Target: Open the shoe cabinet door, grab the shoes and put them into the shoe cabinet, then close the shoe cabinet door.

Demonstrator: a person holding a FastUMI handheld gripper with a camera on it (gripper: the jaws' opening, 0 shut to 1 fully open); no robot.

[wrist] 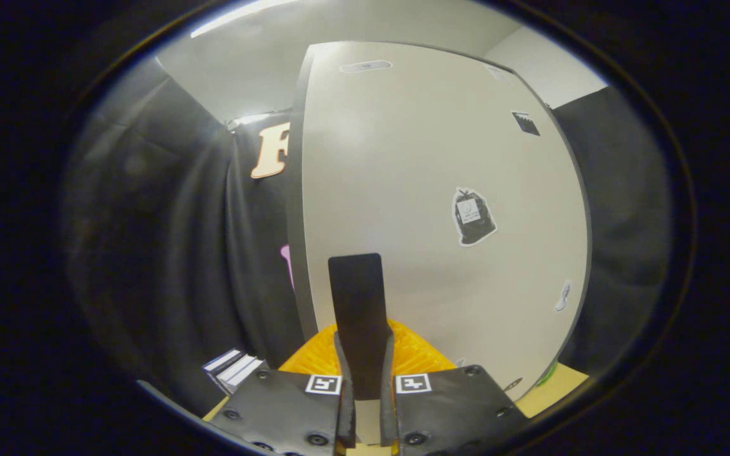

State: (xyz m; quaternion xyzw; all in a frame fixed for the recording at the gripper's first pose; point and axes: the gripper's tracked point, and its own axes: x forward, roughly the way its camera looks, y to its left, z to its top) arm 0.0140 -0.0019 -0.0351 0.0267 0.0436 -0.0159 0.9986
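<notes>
I hold my hand-held gripper (365, 386) pointed straight at the shoe cabinet door (428, 190), close in front of its pale face, with both fingers pressed together on a flat dark handle (357, 310) that rises upright between them against the door's lower part. Just below that handle, at the door's foot, an orange ribbed thing (419, 354) lies on the tan surface (555, 389), behind my fingers. A sticker (473, 216) sits on the door, above and to the right of the handle.

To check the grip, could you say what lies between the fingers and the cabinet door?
Gripper view: the gripper is shut on a flat black strip before the cabinet door, an orange ribbed thing beneath it.
</notes>
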